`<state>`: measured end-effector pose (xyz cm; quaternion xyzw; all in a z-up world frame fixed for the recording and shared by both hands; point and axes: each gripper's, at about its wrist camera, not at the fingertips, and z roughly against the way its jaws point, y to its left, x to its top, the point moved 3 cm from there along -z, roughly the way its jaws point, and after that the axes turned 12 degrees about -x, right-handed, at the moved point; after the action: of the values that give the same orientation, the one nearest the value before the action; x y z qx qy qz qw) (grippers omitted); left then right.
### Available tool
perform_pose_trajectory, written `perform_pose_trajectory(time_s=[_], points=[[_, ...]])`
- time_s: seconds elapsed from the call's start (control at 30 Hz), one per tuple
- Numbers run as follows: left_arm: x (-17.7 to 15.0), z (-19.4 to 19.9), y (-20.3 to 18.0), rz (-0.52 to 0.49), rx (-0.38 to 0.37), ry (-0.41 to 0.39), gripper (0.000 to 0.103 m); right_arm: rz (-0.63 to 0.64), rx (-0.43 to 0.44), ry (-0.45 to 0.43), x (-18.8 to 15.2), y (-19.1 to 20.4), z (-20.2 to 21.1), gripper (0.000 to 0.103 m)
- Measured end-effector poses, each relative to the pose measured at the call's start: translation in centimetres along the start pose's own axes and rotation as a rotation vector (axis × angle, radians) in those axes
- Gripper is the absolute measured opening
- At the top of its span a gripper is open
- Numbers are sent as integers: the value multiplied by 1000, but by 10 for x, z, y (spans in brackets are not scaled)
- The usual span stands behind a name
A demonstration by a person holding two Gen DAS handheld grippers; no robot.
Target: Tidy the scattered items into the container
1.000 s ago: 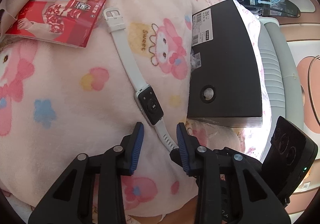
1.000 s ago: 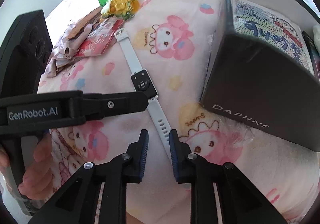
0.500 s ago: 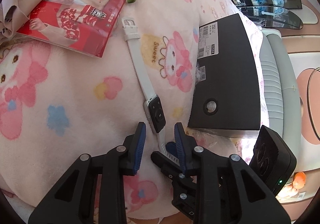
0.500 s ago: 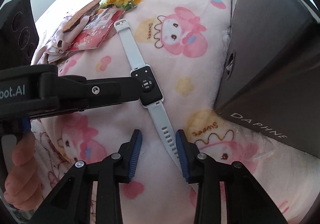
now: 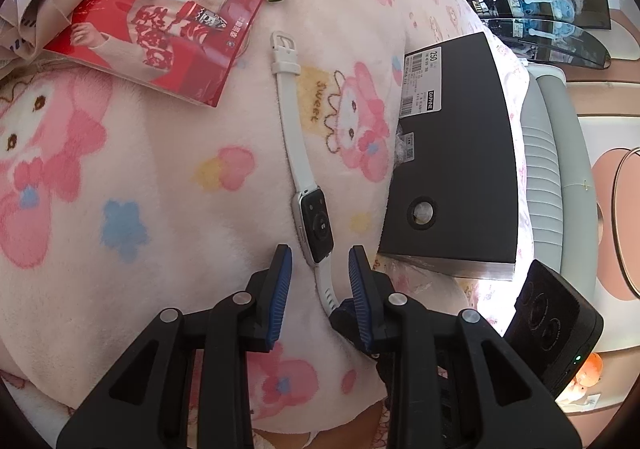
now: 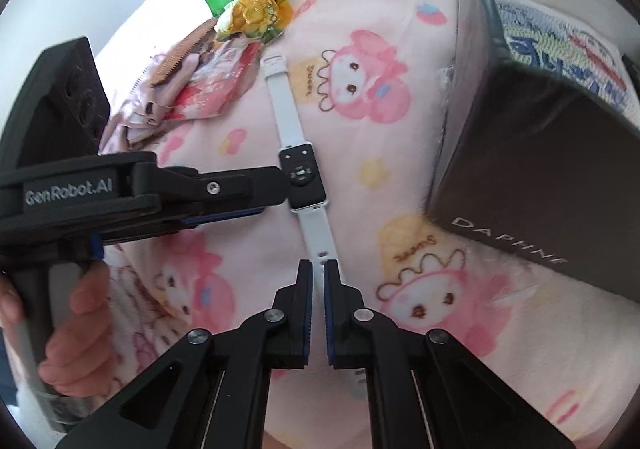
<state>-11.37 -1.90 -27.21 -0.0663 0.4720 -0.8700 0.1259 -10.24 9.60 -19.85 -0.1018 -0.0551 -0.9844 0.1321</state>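
Watch (image 6: 303, 177) with the white strap is lying flat on the pink blanket (image 5: 140, 209), just beside the dark box (image 6: 532, 185). The right gripper (image 6: 317, 277) is pinched shut on the strap's holed end, and the left gripper (image 5: 320, 269) sits half open astride the strap below the face, not squeezing. One printed thing is already in the box (can't see further in). The snack bag (image 6: 252, 15), red packet (image 5: 160, 37) and comb (image 6: 184, 51) aren't packed yet.
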Motion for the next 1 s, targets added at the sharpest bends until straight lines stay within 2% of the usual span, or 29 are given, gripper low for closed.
perform_pose_trajectory(time_s=[0.1, 0.2, 0.27, 0.37, 0.47, 0.53, 0.63, 0.7, 0.8, 0.93, 1.0], points=[[-1, -3, -1, -11, 12, 6, 29, 21, -9, 38, -2, 2, -9, 17], [-1, -9, -1, -28, 51, 13, 29, 43, -60, 26, -1, 5, -16, 19], [-2, -11, -2, -32, 63, 9, 29, 44, -125, 15, 1, 4, -17, 27], [-2, -15, -5, -56, 96, -3, 29, -8, -124, 9, 5, 0, -14, 30], [-1, -20, -6, -69, 122, 0, 29, 26, -135, -3, 4, 2, -16, 30], [-1, -20, -7, -70, 105, 0, 29, 55, -96, 2, 0, 6, -14, 15], [-3, -17, -12, -72, 14, 4, 30, 4, 50, 16, -4, 2, -5, 12], [-5, -16, -20, -91, -48, 15, 34, -48, 141, 28, -7, -6, 2, 12], [-12, -24, -34, -153, -68, 54, 34, -107, 235, 46, -12, -18, 8, 12], [-24, -41, -43, -200, -58, 115, 34, -90, 209, 39, -17, -17, 11, 11], [-27, -48, -43, -218, -21, 124, 34, -107, 213, 41, -18, -19, 13, 11]])
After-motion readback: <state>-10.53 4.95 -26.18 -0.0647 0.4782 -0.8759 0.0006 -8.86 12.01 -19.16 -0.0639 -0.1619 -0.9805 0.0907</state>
